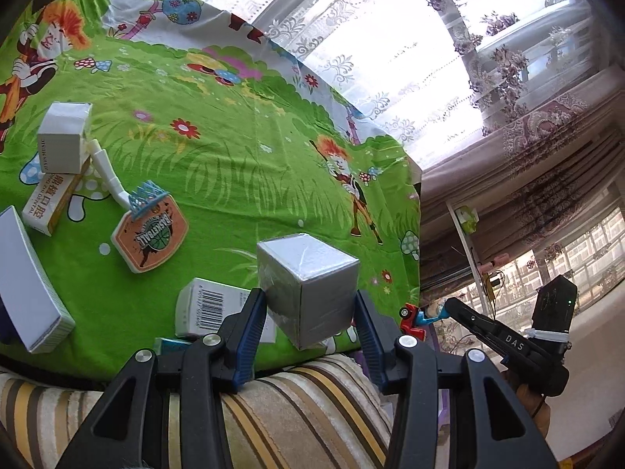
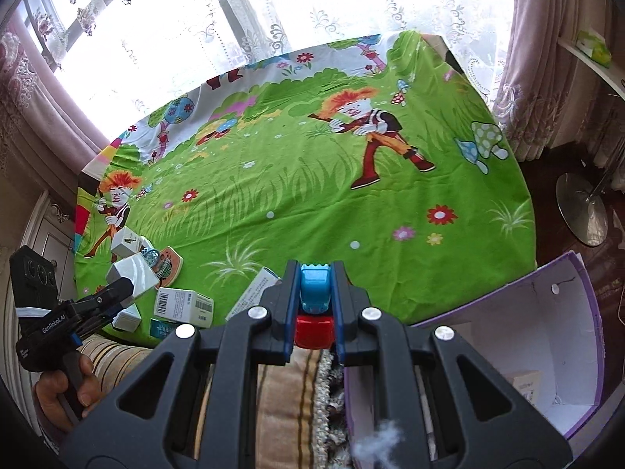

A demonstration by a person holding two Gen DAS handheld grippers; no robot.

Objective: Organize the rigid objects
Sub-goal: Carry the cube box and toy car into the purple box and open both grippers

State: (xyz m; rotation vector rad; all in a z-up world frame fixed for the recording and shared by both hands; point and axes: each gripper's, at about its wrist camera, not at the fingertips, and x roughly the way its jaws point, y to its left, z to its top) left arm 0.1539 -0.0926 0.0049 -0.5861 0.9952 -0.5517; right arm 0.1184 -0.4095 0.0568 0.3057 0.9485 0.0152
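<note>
My left gripper (image 1: pixel 310 305) is shut on a silver-grey cube box (image 1: pixel 308 285) and holds it above the near edge of the green cartoon tablecloth (image 1: pixel 234 148). My right gripper (image 2: pixel 315 285) is shut on a blue and red toy car (image 2: pixel 315 305) over the table's near edge; it also shows in the left wrist view (image 1: pixel 414 318). The left gripper with the cube shows in the right wrist view (image 2: pixel 129 273). Several boxes and a toy basketball hoop (image 1: pixel 146 230) lie at the table's left.
A white box with a barcode (image 1: pixel 207 308) lies just behind my left gripper. An open purple-edged white box (image 2: pixel 527 351) stands right of the table and holds a small white box (image 2: pixel 527 385). A striped cushion (image 1: pixel 293 410) lies under both grippers. Curtains hang behind.
</note>
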